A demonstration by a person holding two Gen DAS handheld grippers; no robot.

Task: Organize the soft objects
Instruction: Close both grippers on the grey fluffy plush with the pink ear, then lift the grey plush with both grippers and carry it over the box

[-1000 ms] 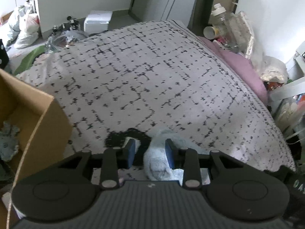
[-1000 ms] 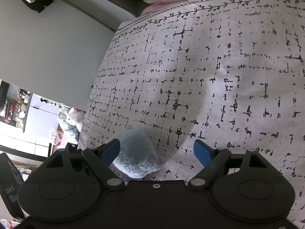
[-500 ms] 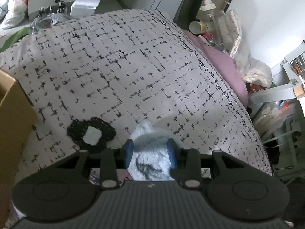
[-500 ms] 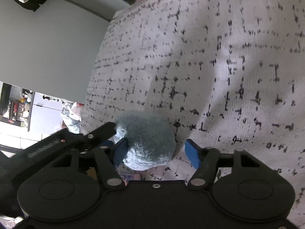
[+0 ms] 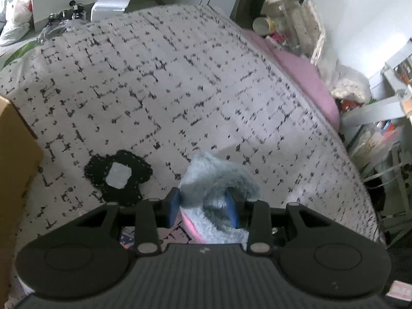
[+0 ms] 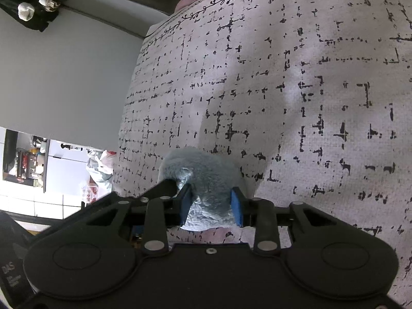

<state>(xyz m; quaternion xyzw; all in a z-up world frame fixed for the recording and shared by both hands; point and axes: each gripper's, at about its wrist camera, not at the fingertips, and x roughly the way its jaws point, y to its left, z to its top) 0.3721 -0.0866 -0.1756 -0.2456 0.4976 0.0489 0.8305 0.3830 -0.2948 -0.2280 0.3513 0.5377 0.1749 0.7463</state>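
Note:
A fluffy pale-blue soft item with a pink edge [image 5: 219, 177] sits between the blue pads of my left gripper [image 5: 203, 203], which is shut on it just above the patterned bedspread [image 5: 180, 90]. In the right wrist view the same fluffy item [image 6: 203, 172] is pinched between the pads of my right gripper [image 6: 211, 206], also shut on it. The left gripper's finger shows at the left of that view. A black crocheted piece with a pale centre [image 5: 118, 177] lies flat on the bed to the left of the fluffy item.
A cardboard box [image 5: 13, 170] stands at the bed's left edge. A pink pillow [image 5: 306, 82] and cluttered bottles lie at the far right. A white box [image 5: 110, 2] and bags sit on the floor beyond the bed.
My right gripper has closed from wide open onto the fluffy item. My left gripper has kept its hold and shifted right, so the black crocheted piece came into full view.

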